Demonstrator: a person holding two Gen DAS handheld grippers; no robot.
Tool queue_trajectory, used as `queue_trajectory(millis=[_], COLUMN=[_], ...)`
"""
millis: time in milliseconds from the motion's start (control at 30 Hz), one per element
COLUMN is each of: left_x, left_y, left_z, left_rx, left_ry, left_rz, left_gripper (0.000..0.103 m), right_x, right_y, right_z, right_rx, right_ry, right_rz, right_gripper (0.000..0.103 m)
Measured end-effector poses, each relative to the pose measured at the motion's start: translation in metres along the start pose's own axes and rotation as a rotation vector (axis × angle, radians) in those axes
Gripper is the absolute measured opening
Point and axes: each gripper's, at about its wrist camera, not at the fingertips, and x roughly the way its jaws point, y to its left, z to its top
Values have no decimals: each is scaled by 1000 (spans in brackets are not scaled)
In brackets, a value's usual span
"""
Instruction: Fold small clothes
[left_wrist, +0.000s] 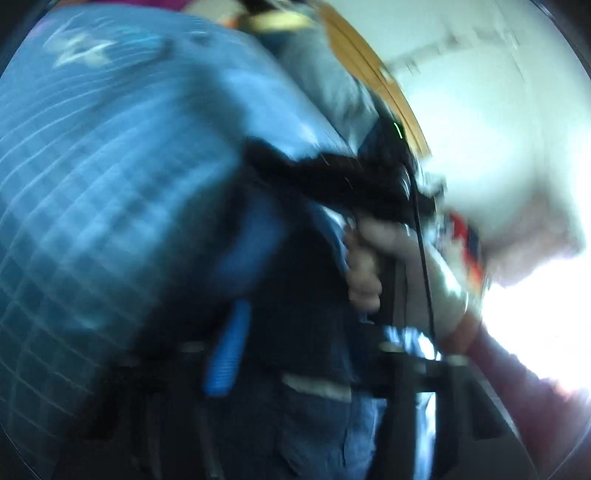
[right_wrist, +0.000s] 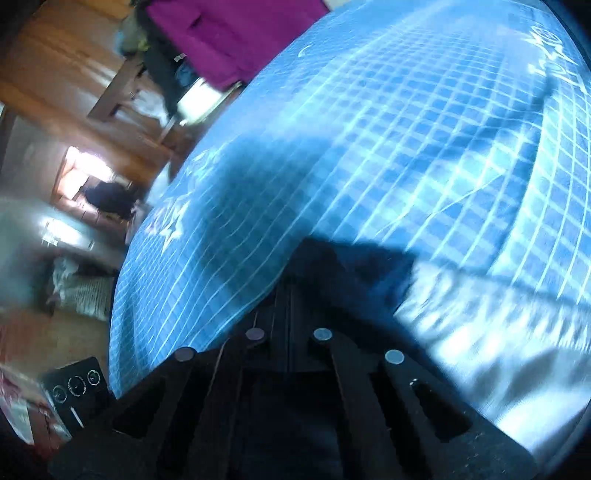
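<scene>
Both views are smeared by motion. A dark navy garment (left_wrist: 295, 280) hangs in front of the left wrist camera, over a blue grid mat (left_wrist: 92, 177). My left gripper (left_wrist: 284, 332) seems shut on it; one blue pad (left_wrist: 227, 350) shows, the other finger is hidden by cloth. A pale band (left_wrist: 314, 386) crosses the garment. A hand (left_wrist: 364, 266) holds my right gripper (left_wrist: 280, 162), which pinches the garment's upper edge. In the right wrist view my right gripper (right_wrist: 295, 262) is shut, a dark fold of the garment (right_wrist: 343, 258) at its tips above the mat (right_wrist: 369, 129).
A pale cloth (right_wrist: 480, 332) lies on the mat at the lower right. Purple fabric (right_wrist: 229, 33) sits beyond the mat's far edge, by a wooden floor (right_wrist: 55, 62). A black device with round dials (right_wrist: 75, 386) is at the lower left. A red sleeve (left_wrist: 517, 387) reaches in.
</scene>
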Motion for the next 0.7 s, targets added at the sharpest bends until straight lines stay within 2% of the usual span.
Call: queue_trajectory(millis=[100, 133, 167, 233, 300, 367, 467, 533, 600, 700], left_x=[-16, -22, -29, -42, -57, -77, -104, -121, -140, -159], left_y=[12, 15, 19, 25, 27, 22, 18, 20, 24, 27], left_z=[-1, -1, -1, -3, -2, -2, -11, -19, -29, -43], left_rx=[-54, -67, -80, -87, -83, -35, 45, 63, 49, 14], left_ry=[-49, -66, -78, -93, -88, -75, -33, -10, -9, -31], left_rz=[-20, -23, -33, -19, -14, -2, -16, -20, -25, -16], left_gripper=[40, 40, 41, 42, 50, 67, 72, 72, 72, 72], right_x=[-12, -24, -38, -91, -157, -218, -294, -329, -348, -352], right_y=[-7, -5, -2, -1, 0, -6, -38, -59, -74, -89], right_z=[11, 10, 8, -11, -53, -105, -191, -245, -287, -324], right_rx=[-1, -15, -28, -58, -91, -121, -19, 99, 209, 321], right_ry=[-51, -82, -110, -182, -237, -255, -262, -279, -315, -361], right_rz=[-83, -132, -160, -170, -178, -288, -471, -531, -482, -402], right_gripper=[0, 5, 16, 23, 32, 51, 54, 53, 53, 53])
